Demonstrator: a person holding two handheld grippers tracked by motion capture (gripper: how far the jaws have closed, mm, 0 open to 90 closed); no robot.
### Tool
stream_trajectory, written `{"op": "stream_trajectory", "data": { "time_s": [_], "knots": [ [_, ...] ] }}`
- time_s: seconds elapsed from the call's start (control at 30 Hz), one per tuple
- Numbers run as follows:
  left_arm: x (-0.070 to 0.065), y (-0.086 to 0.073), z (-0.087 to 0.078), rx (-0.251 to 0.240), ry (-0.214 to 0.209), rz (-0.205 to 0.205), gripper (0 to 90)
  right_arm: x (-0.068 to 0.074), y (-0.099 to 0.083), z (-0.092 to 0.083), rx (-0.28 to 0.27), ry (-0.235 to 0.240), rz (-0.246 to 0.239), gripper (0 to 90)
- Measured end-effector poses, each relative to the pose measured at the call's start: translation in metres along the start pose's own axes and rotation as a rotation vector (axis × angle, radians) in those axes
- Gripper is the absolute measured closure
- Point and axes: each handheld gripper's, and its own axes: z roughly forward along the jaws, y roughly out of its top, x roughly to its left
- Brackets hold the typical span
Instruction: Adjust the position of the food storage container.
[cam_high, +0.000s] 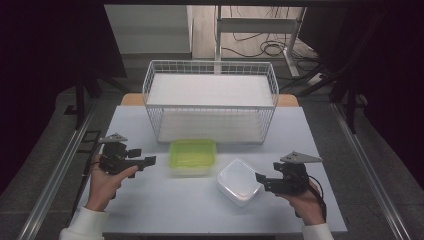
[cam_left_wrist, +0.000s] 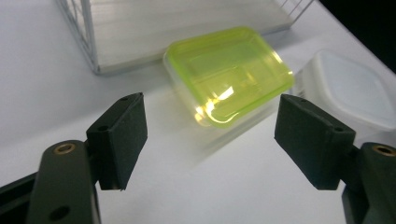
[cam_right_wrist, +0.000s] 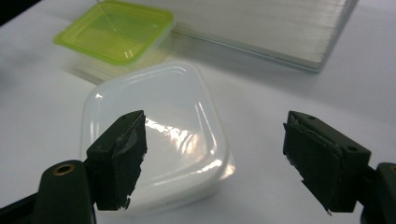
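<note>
Both of my grippers are hanging released over the white table (cam_high: 150, 210) with nothing between the jaws. Left gripper (cam_high: 148, 161) is standing wide, aiming at the green-lidded container (cam_high: 193, 156), which is sitting clear of it, just in front of the wire basket (cam_high: 210, 100). Right gripper (cam_high: 260, 180) is gaping too, hovering just beside the white lidded container (cam_high: 240, 181), which is lying near the green one but apart from it. Looking along my right jaws, the white container (cam_right_wrist: 154, 154) is resting low between the pads, untouched as far as I can tell, though the near edge is partly hidden. I am judging that I am lining up a grasp: probably each container is bound for the basket, which is standing empty. Next I am needing to bring the right jaws down astride the white container's sides, square to them, and squeeze gently, since the smooth lid looks slippery.
</note>
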Motion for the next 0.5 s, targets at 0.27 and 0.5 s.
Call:
{"op": "stream_trajectory", "data": {
  "time_s": [0.27, 0.5],
  "knots": [
    [-0.003, -0.004, -0.006, -0.012, 0.005, 0.029, 23.8, 0.006, 0.009, 0.009, 0.015, 0.041, 0.0, 22.6],
    [-0.003, -0.004, -0.008, -0.024, 0.016, 0.018, 24.0, 0.01, 0.011, 0.013, 0.03, 0.04, -0.004, 22.8]
  ]
}}
